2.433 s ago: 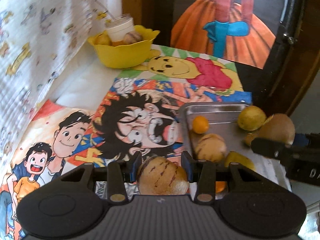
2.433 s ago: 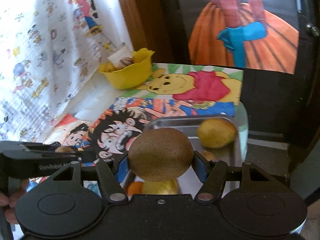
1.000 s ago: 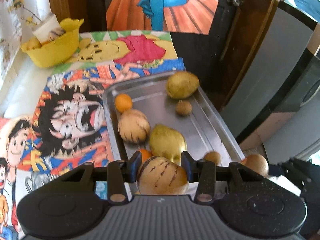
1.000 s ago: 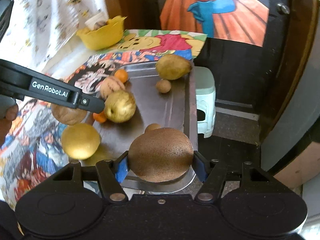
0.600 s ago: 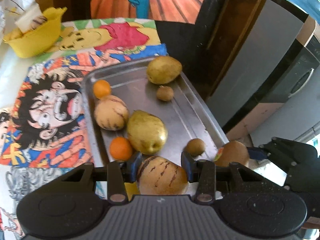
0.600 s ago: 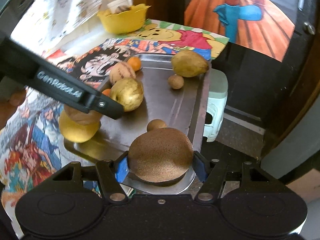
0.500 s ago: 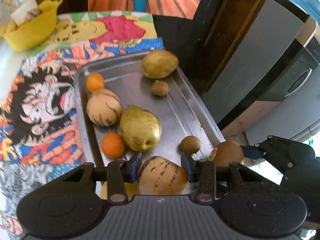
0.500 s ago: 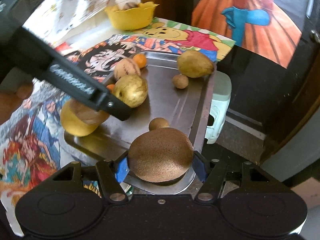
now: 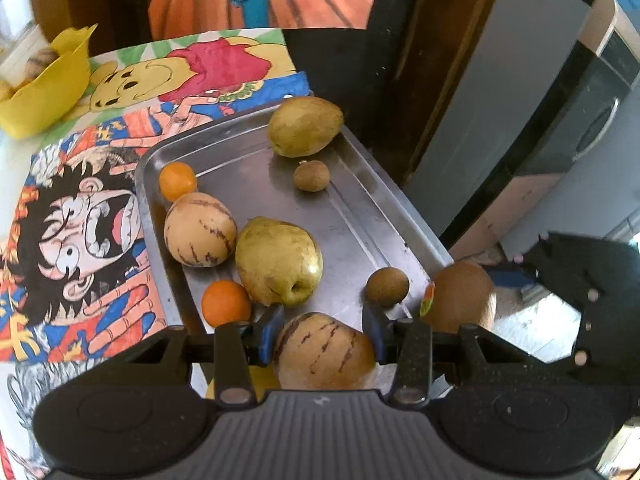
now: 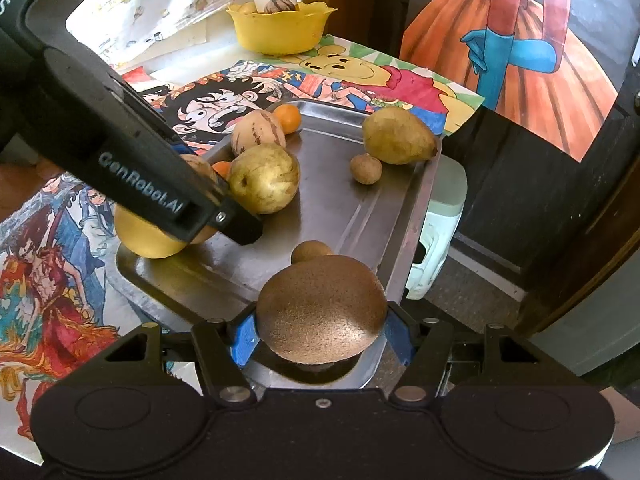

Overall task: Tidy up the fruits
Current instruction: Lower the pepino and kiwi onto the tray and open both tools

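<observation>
fruit lay scattered over a metal tray [image 9: 372,216] that sat on a table spread with cartoon drawings [image 9: 80,216]. the left gripper [image 9: 323,330] was clamped on a pale striped melon [image 9: 324,356], its blue pads pressing both sides, hovering over the tray's near end. the right gripper [image 10: 322,330] was closed about halfway on a big brown kiwi [image 10: 322,314], held over the tray's near right corner. on the tray were a yellow-green pear [image 9: 279,266] in the middle, a second striped melon [image 9: 200,230] just beside it, two small oranges [image 9: 226,303], a second pear [image 9: 306,126] at the far end, and two little brown fruits [image 9: 387,286]. a yellow bowl [image 10: 282,28] stood well apart at the back of the table.
</observation>
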`<state>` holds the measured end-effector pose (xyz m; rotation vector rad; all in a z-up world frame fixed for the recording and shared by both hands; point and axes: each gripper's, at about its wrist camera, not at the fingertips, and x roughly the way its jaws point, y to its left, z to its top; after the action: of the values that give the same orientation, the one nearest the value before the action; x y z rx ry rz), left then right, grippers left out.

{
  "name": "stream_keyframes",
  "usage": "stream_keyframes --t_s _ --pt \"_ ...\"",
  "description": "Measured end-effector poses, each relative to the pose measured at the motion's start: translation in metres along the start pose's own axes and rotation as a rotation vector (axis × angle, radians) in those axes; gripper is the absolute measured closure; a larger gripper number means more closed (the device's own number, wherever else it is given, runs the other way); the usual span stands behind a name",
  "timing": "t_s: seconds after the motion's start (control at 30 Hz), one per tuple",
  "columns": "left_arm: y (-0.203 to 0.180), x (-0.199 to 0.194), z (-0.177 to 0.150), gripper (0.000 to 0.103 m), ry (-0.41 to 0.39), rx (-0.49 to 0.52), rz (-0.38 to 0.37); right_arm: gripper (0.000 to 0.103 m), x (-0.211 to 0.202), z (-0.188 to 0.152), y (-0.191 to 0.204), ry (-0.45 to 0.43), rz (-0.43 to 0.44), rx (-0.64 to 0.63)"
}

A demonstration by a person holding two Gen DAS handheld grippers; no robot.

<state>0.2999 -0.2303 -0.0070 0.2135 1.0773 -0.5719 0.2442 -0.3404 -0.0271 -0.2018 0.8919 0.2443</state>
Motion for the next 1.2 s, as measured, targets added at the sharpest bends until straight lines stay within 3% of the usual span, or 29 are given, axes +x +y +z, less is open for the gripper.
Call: stream_keyframes --t_s 0.3,0.93,1.2 --pt "0.005 0.005 0.004 0.056 0.074 -0.005 -0.033 0.037 0.003 0.002 0.0 -0.004 -0.002 -0.015" --pt "-0.007 0.025 0.016 0.055 -0.013 0.227 0.085 0.037 0.006 -0.003 0.008 -0.001 -0.014 -0.155" --pt "-0.008 0.04 0.01 0.051 0.026 0.237 0.087 0.036 0.011 -0.001 0.009 -0.013 -0.029 -0.136"
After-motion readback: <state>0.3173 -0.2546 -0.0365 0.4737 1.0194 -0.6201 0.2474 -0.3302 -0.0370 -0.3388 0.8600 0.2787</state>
